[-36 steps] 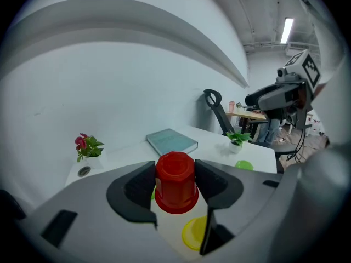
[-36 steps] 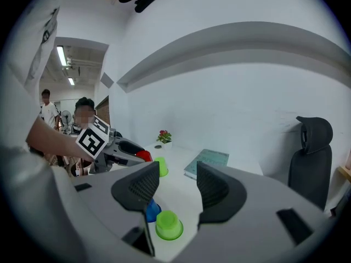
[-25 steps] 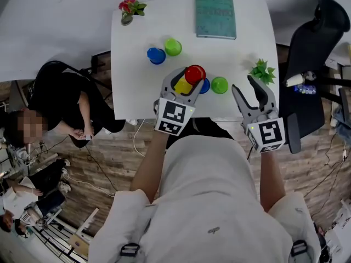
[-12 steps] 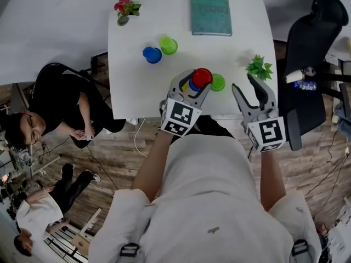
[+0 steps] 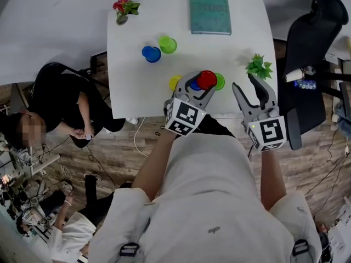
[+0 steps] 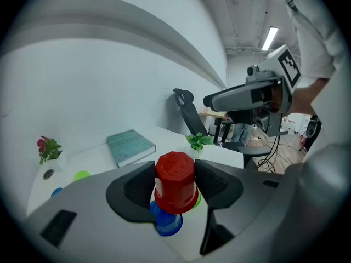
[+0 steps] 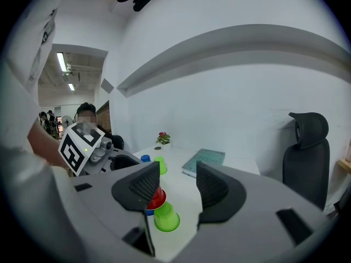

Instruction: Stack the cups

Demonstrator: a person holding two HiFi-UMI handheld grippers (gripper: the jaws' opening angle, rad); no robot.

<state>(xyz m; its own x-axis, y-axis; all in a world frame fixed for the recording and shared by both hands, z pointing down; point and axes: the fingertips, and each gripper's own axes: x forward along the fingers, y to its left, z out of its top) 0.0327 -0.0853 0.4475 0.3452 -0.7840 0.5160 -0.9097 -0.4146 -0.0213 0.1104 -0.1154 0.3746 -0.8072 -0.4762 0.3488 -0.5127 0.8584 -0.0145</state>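
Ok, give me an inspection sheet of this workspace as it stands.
Surface: white rectangular table.
Job's things: red plastic cup, upside down, held over a blue plastic cup; green plastic cup just beside them; yellow plastic cup to their left; second blue cup and second green cup together farther back.
Clutter: teal hardcover book at the far edge; small pot of flowers at the far left corner; small green plant at the right edge.
Grippers: left gripper shut on the red cup; right gripper open, empty.
Cables: white cable on the wooden floor.
Surroundings: black office chair on the right; seated person in black on the left.
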